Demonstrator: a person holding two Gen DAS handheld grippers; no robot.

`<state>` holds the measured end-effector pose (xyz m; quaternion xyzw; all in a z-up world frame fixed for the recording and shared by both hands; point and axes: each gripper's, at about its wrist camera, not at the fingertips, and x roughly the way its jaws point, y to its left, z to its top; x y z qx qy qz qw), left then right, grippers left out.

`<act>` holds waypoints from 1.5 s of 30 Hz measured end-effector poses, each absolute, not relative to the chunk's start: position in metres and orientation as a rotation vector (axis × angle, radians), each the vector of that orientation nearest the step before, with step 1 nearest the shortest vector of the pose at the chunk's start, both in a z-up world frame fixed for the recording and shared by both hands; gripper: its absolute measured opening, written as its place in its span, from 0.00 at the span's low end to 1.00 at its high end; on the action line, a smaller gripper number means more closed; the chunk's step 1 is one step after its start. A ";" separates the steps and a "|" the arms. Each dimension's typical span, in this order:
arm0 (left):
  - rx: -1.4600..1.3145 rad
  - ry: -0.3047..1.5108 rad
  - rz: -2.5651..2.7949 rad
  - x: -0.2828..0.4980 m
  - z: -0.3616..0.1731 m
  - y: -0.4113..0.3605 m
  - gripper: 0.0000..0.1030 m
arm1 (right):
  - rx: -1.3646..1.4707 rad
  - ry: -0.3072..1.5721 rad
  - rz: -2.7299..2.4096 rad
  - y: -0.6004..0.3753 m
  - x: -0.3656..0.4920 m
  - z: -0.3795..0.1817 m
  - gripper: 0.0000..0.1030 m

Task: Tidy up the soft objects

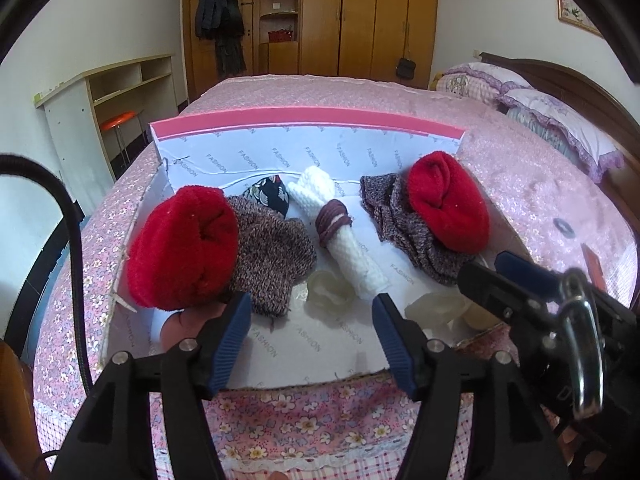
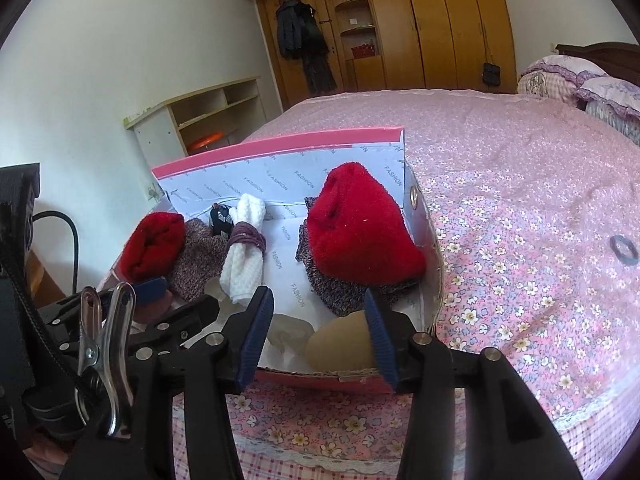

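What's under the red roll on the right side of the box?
The red roll sits on a mottled brown knit piece, whose edges stick out beneath it. Whatever lies under the knit's covered middle is hidden.

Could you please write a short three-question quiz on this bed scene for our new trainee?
1. True or false: the left claw is shut on a red sock.
2. Multiple choice: what is wound around the rolled white cloth in the box? A) a purple band B) a metal clip C) nothing
3. Short answer: how many red sock bundles lie in the box, and what do they rest on?

Key
1. False: both the left claw and the right claw are open and hold nothing.
2. A: a purple band.
3. Two: the left red bundle and the right red bundle, each on mottled knit fabric.
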<state>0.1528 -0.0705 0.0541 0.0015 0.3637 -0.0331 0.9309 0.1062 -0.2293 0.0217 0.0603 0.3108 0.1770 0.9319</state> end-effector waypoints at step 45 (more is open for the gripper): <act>-0.037 0.689 0.017 0.038 0.093 -0.030 0.64 | 0.054 0.597 0.409 -0.205 -0.007 0.052 0.60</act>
